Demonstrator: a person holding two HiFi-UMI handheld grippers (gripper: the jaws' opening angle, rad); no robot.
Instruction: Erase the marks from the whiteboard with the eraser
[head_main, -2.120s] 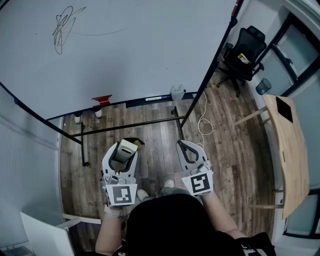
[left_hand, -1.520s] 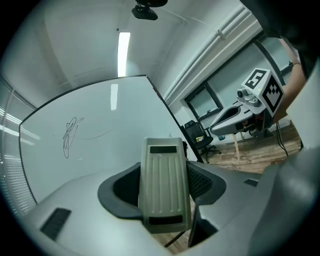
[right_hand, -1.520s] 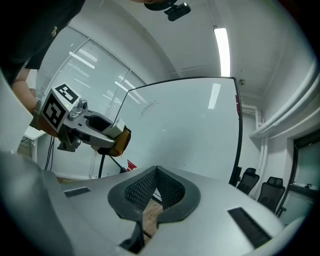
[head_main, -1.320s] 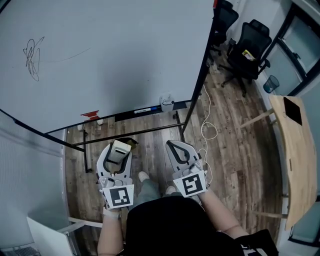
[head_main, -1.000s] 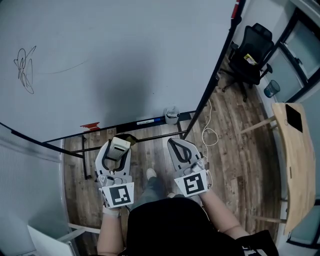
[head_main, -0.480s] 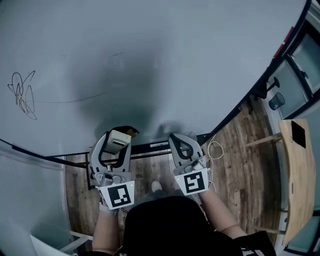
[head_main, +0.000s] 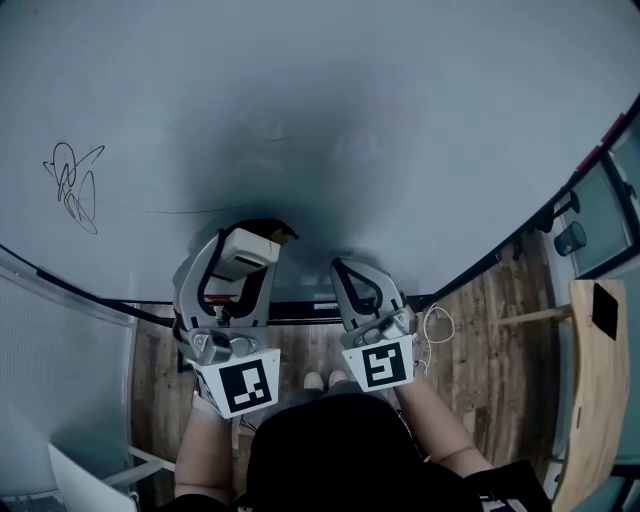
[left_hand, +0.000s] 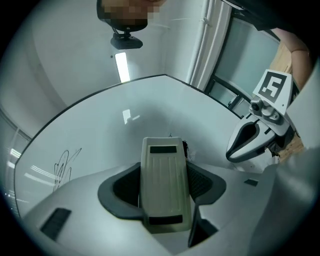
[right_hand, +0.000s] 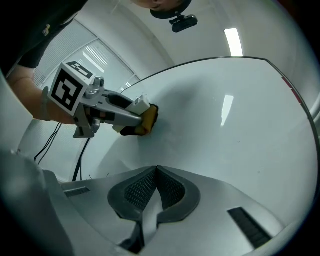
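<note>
A large whiteboard fills the head view. A black scribble sits at its left, with a thin line trailing right toward the grippers. My left gripper is shut on a cream-backed eraser, held close to the board's lower middle, right of the scribble. In the left gripper view the eraser lies between the jaws and the scribble shows at the far left. My right gripper is shut on nothing, beside the left one; its pads meet.
The board's black frame and tray run under the grippers. Wooden floor shows at the right, with a white cable, a wooden table and a glass partition.
The person has stepped up to the board, which now fills the view. Both grippers have risen from floor level to the board's lower part, the eraser still held.
</note>
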